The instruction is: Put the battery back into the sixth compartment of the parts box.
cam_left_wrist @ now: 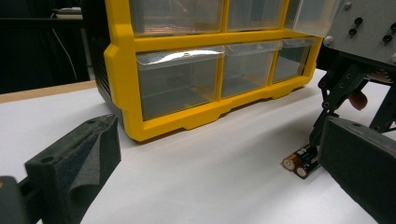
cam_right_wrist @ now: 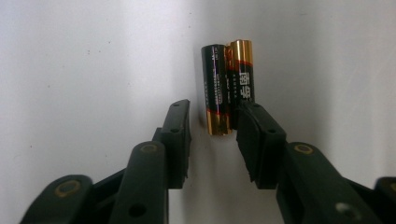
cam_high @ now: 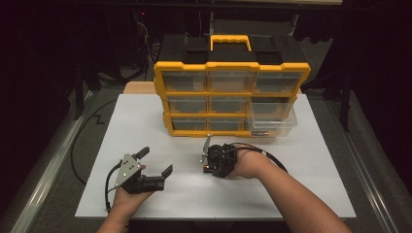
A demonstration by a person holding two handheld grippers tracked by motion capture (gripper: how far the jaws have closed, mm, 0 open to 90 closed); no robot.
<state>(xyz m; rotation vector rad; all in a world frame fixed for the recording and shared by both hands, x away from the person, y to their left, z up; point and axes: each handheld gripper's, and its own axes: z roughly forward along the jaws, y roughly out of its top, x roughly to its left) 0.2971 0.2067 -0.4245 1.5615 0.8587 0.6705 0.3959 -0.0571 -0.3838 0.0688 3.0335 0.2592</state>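
While the right gripper (cam_right_wrist: 212, 135) stands open astride two touching batteries (cam_right_wrist: 227, 86), its offset jaws could pinch one and skid the other away. The left gripper (cam_high: 156, 163), beside them, is open and empty

Second battery (cam_right_wrist: 241, 79) partly behind tool jaw

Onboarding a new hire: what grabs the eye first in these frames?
The yellow drawer cabinet at the table's far side, one clear drawer pulled out at its lower right. Then two batteries lying side by side on the white table, the right gripper straddling their ends, jaws apart.
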